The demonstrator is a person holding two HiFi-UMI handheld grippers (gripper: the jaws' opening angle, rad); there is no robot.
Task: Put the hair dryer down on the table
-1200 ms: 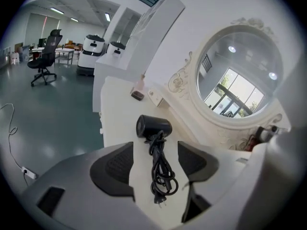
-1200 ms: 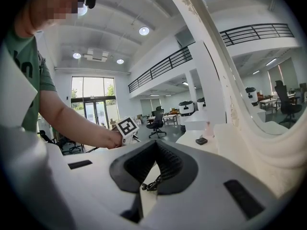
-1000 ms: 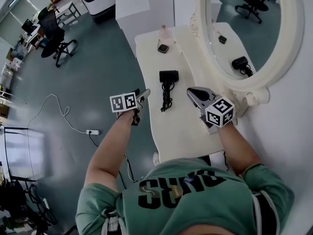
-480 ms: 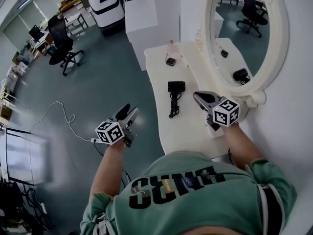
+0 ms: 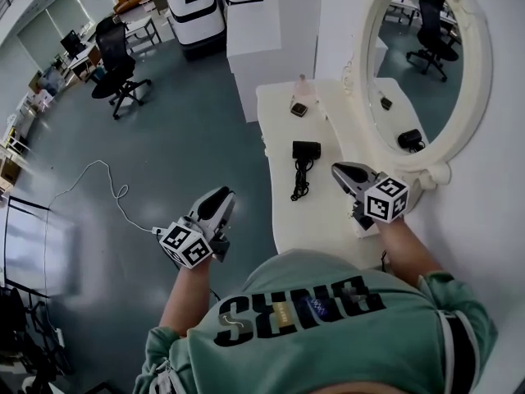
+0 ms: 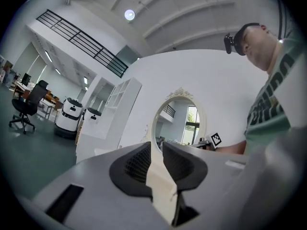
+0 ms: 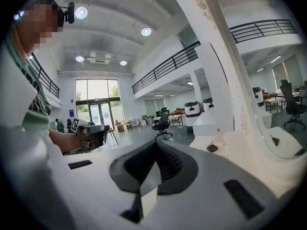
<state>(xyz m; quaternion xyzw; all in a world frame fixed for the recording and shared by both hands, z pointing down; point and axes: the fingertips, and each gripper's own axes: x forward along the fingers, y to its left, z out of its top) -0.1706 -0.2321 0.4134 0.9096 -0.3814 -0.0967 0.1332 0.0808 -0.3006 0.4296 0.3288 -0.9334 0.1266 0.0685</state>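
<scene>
The black hair dryer (image 5: 305, 149) lies on the white dressing table (image 5: 328, 220), its coiled cord (image 5: 300, 183) trailing toward me. Neither gripper touches it. My left gripper (image 5: 221, 197) hangs over the floor, well left of the table's edge. Its jaws are closing, with a narrow gap and nothing between them in the left gripper view (image 6: 157, 145). My right gripper (image 5: 341, 171) hovers over the table just right of the cord, jaws shut and empty (image 7: 156, 145). The left gripper (image 7: 93, 134) also shows in the right gripper view.
A pink bottle (image 5: 303, 89) and a small dark box (image 5: 299, 109) stand at the table's far end. An oval mirror (image 5: 422, 64) rises along its right side. On the floor lie a power strip with cable (image 5: 115, 191); an office chair (image 5: 115, 60) and white machines (image 5: 195, 6) stand farther off.
My left gripper has drawn away from the table's edge, down and left over the floor, and its jaws have narrowed. The right gripper has stayed over the table.
</scene>
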